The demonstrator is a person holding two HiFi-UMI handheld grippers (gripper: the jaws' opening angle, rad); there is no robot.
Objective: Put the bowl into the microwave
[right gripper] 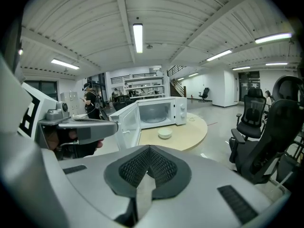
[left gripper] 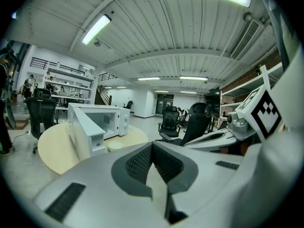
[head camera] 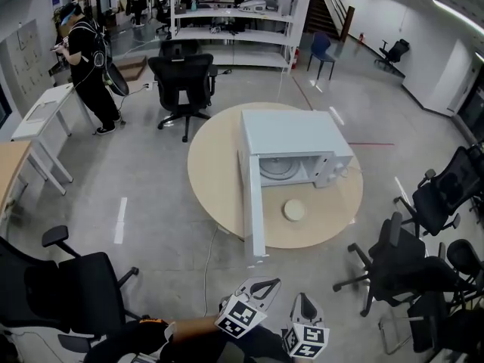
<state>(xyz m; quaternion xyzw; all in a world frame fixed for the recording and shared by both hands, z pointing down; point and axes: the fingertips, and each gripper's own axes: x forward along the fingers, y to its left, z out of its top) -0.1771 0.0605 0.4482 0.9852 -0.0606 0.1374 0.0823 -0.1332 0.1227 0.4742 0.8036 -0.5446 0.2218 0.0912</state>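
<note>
White bowl (head camera: 294, 210) sits on the round surface (head camera: 219, 165), just in front of the microwave (head camera: 299, 134). The microwave's door (head camera: 252, 203) stands wide open, and the cavity shows only its turntable. As I judge it, only the opening is done: the bowl is yet to be grasped, lifted and set inside. The left gripper (left gripper: 152, 148) and right gripper (right gripper: 149, 151) both have jaws together on nothing, well apart from the surface

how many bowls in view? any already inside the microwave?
1. The bowl sits on the round table, just in front of the open microwave. The cavity holds no bowl, and nothing seems to hide another.
</note>
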